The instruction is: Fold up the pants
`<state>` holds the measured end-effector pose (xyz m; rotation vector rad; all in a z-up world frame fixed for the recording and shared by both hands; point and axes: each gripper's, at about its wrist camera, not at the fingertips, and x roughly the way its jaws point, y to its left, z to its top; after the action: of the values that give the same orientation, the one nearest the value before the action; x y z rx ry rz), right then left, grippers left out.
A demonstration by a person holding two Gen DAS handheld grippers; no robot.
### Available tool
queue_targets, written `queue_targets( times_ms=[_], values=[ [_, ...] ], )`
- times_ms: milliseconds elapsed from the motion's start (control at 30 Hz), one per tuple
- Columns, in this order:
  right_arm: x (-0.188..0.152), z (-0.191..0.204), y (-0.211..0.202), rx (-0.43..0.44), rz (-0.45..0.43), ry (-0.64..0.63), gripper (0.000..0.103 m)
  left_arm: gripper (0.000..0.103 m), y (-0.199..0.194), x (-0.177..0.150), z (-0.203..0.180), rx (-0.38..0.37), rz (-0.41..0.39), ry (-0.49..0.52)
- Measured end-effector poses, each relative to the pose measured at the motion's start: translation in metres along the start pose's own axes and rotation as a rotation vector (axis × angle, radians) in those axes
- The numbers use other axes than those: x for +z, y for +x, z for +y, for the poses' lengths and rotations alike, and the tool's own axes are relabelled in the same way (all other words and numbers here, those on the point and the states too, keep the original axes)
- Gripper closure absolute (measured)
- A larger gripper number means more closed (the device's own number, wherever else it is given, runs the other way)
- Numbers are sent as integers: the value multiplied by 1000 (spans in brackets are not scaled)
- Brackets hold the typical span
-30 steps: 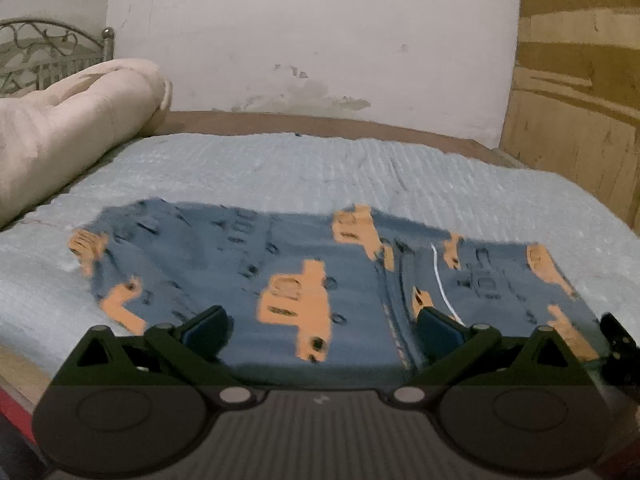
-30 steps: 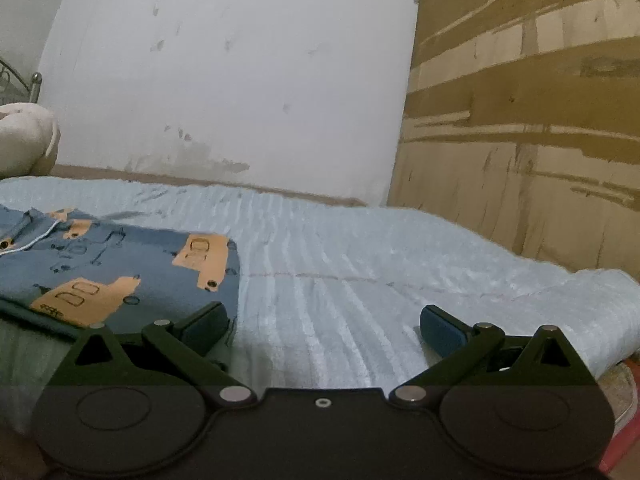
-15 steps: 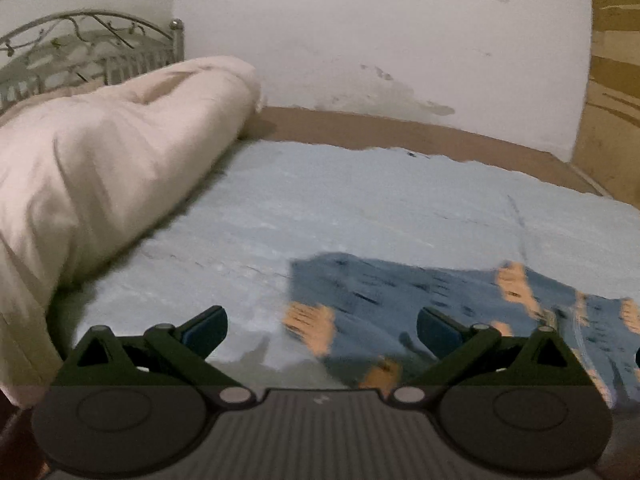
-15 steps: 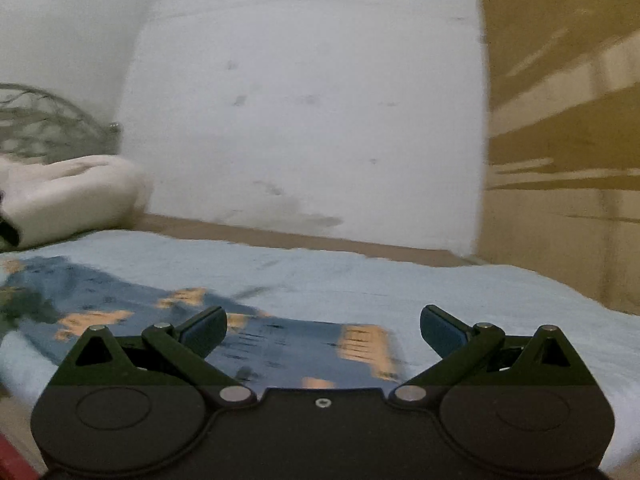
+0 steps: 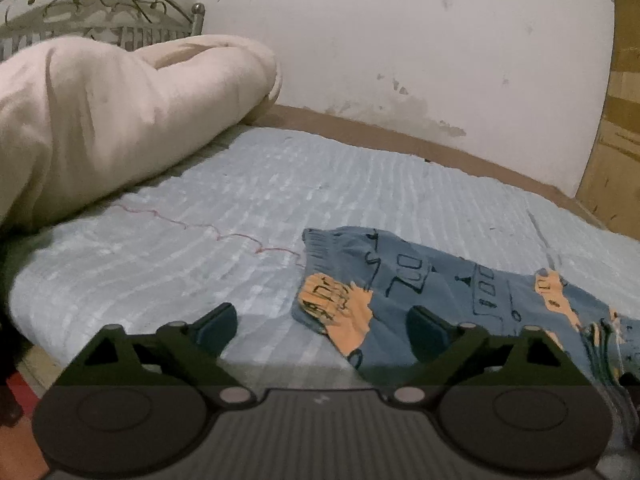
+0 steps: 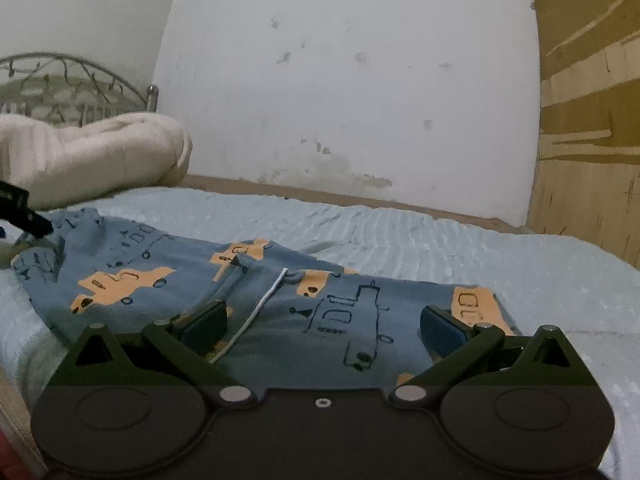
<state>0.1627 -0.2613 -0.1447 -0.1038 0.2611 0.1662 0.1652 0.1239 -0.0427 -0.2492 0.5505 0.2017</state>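
The pants [image 6: 256,304], blue with orange vehicle prints, are lying spread flat on the light blue bed cover [image 5: 224,216], running lengthwise along the near edge of the bed. In the left wrist view the cuff end [image 5: 320,256] is resting on the cover, about midway along the near edge. In the right wrist view a white drawstring [image 6: 256,308] is lying across the waist area, and the waist end is sitting towards the right end of the bed.

The left gripper [image 5: 320,324] is hovering at the near edge over the cuff end. Its jaws are standing apart and have just been closing slightly; the corner of the leg is lying between them, with neither pad pressing on it.

The right gripper [image 6: 324,324] is hovering at the near edge over the waist half of the pants. Its jaws are standing wide apart, with cloth lying between them unclamped.

A rolled cream quilt [image 5: 104,120] is lying across the left end of the bed, against the metal headboard [image 5: 96,4]. A thin red thread [image 5: 208,230] is trailing over the cover towards the cuff.
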Motion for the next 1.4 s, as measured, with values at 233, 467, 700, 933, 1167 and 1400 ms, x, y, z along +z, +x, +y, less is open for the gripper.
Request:
queue_targets(
  times_ms=[233,467,700,933,1167,1400],
  values=[
    [1,-3,7,26,27,20,1,23,11,2,15,-101,15,-103],
    [2,-1,7,21,31,11,1,43,18,6,17,-101,78,-126],
    [2,-2,7,23,32,12,1,66,14,11,15,-79,95,-217],
    [2,-2,8,27,35,16,1,60,13,3,27,-103,78,-336],
    [2,-1,8,26,35,16,1,79,11,1,40,-116,65,-439],
    [2,-2,8,29,37,17,1,86,1,3,35,-100,16,-468]
  ],
)
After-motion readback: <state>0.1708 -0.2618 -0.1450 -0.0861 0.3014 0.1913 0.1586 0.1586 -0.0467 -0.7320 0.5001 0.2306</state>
